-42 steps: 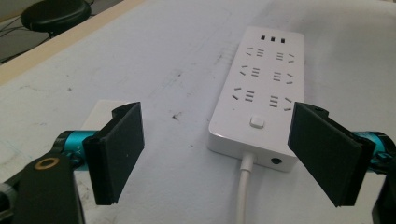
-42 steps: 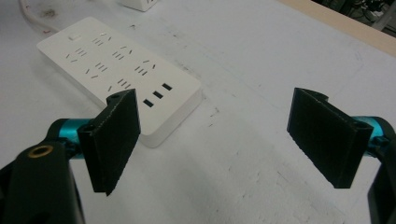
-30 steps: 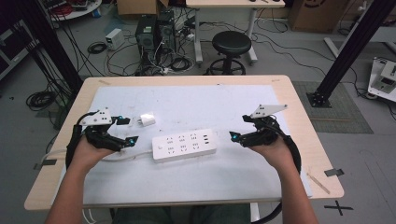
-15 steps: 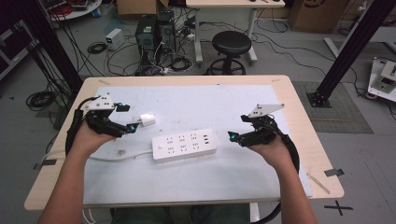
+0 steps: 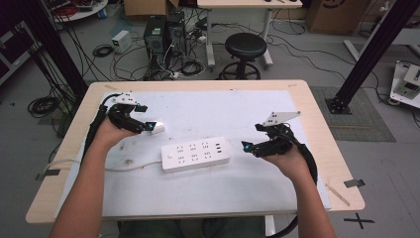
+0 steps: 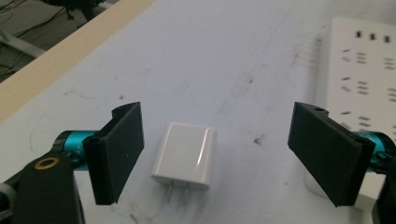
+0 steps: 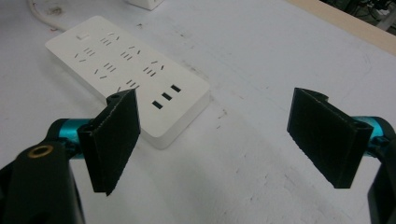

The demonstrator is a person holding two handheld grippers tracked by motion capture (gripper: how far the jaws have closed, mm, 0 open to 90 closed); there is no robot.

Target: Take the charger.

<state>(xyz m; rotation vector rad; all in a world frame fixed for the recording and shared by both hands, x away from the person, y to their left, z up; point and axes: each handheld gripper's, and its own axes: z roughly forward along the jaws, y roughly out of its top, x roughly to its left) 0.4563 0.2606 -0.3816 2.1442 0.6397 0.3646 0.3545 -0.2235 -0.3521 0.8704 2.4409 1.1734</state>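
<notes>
Your left gripper (image 6: 212, 154) is spread around the white charger (image 6: 185, 155), which lies flat on the counter (image 5: 208, 198), prongs toward you. Pre-grasp step. Next: close on its sides, lift. Right gripper (image 7: 217, 140) is spread, idle just beside the power strip (image 5: 196, 154).

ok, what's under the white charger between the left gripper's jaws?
The white charger lies flat on the white table cover, two prongs pointing toward the camera. The left gripper stands open around it, not touching. Whatever sits beneath the charger's body is hidden.
</notes>
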